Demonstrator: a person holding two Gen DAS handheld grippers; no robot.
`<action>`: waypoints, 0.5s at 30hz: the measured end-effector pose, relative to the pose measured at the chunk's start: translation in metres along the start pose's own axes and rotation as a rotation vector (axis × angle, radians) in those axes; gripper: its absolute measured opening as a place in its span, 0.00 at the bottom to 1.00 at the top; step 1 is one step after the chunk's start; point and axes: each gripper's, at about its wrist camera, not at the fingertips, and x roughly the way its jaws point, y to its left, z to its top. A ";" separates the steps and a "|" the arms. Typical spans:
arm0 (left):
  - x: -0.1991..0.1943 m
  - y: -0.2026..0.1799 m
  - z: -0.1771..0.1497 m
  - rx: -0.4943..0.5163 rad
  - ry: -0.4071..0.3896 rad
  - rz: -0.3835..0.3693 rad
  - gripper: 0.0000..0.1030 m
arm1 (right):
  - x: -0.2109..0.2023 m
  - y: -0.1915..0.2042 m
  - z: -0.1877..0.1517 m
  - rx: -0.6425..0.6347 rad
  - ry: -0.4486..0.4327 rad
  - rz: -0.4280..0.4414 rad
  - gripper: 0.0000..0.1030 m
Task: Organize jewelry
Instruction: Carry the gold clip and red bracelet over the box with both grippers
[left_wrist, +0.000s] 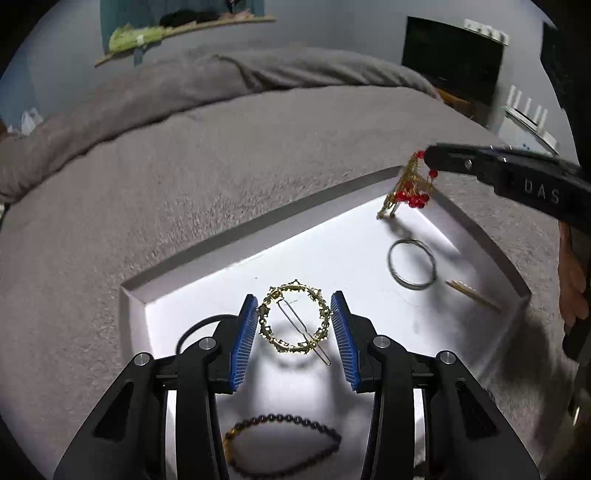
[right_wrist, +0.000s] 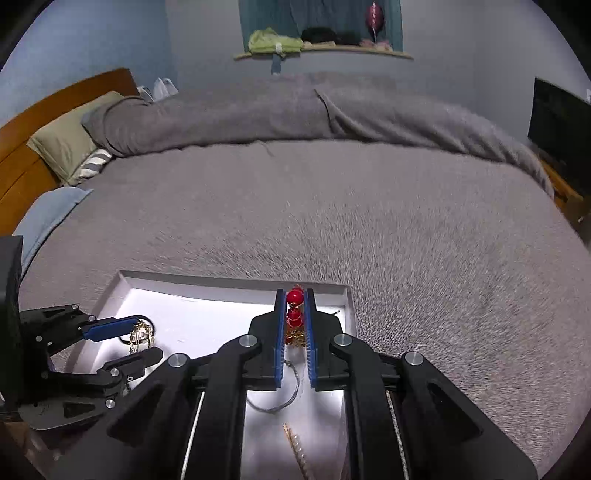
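A white tray (left_wrist: 207, 291) lies on the grey bed. My left gripper (left_wrist: 294, 325) is shut on a gold ring-shaped hair clip (left_wrist: 293, 320) and holds it just above the tray floor. My right gripper (right_wrist: 294, 310) is shut on a gold ornament with red beads (right_wrist: 294, 312), which hangs over the tray's far right corner, its lower end touching the floor (left_wrist: 406, 188). In the tray lie a silver bangle (left_wrist: 412, 263), a thin gold pin (left_wrist: 474, 291) and a dark beaded bracelet (left_wrist: 284, 439).
The grey blanket (right_wrist: 332, 206) surrounds the tray on all sides. Pillows (right_wrist: 66, 147) and a wooden headboard (right_wrist: 44, 110) are at the far left. A shelf with clothes (right_wrist: 321, 48) is on the back wall. A dark screen (left_wrist: 450, 55) stands at the right.
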 end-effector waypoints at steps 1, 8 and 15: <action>0.004 0.003 0.001 -0.012 0.014 -0.009 0.41 | 0.004 -0.001 0.000 0.007 0.010 0.001 0.09; 0.022 0.003 0.001 0.002 0.064 0.003 0.41 | 0.019 -0.006 -0.008 0.027 0.057 -0.003 0.09; 0.030 0.003 0.002 0.002 0.090 0.003 0.42 | 0.029 -0.011 -0.014 0.043 0.097 -0.005 0.09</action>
